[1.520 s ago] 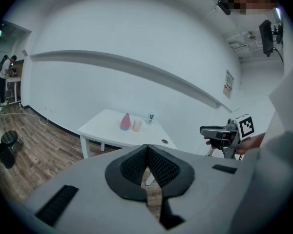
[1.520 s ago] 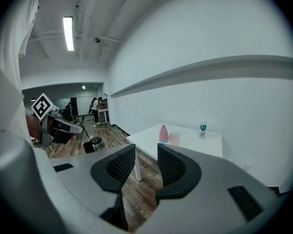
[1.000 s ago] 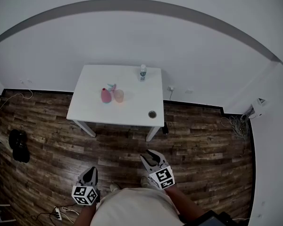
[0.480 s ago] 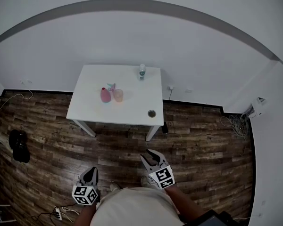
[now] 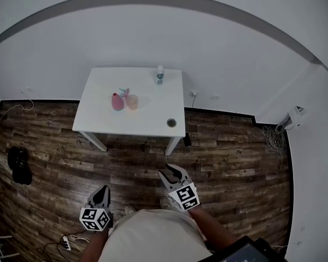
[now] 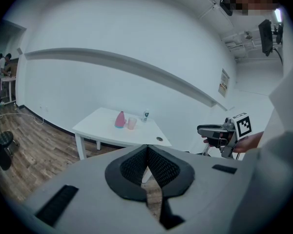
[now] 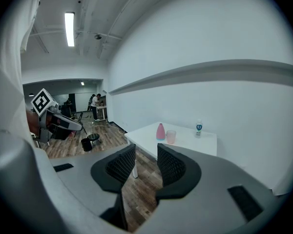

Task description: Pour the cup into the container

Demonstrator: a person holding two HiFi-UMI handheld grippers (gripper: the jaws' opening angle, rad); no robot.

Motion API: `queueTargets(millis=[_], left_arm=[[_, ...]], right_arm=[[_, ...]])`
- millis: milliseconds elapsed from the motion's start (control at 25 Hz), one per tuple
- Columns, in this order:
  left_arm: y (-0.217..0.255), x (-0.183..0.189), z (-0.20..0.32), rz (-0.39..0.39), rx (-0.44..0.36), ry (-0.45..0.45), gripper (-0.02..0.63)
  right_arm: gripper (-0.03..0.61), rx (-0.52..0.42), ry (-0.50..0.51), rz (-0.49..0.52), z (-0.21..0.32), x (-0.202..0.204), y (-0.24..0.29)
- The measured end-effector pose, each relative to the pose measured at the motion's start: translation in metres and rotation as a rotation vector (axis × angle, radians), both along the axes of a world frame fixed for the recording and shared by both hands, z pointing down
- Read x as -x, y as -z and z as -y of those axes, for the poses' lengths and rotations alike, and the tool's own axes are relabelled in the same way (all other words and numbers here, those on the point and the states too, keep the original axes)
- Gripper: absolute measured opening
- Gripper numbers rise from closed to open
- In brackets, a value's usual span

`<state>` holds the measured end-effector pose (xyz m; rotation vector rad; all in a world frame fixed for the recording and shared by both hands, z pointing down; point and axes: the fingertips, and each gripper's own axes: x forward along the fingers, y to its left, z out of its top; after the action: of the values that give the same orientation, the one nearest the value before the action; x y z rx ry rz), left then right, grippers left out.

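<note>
Table (image 5: pixel 147 125) seen slightly higher in head view than second ago; nothing else altered. Cup (image 5: pixel 132 101) left just beside pink container (image 5: pixel 117 101) on table, well apart from grippers. Left gripper (image 5: pixel 103 190) pressed together, right gripper (image 5: pixel 172 172) slightly parted, both empty. Approach judged outstanding.

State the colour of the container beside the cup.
Pink container; clearest in the right gripper view.
</note>
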<state>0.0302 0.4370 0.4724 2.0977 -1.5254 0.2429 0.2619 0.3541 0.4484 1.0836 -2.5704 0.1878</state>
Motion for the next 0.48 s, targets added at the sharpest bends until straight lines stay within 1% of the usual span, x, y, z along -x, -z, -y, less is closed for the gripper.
queueTargets(millis=[480], left_arm=[[-0.0025, -0.0074, -0.0011, -0.004, 0.009, -0.006, 0.009]], right_arm=[[0.124, 0.007, 0.002, 0.003, -0.0018, -0.0041, -0.0007]])
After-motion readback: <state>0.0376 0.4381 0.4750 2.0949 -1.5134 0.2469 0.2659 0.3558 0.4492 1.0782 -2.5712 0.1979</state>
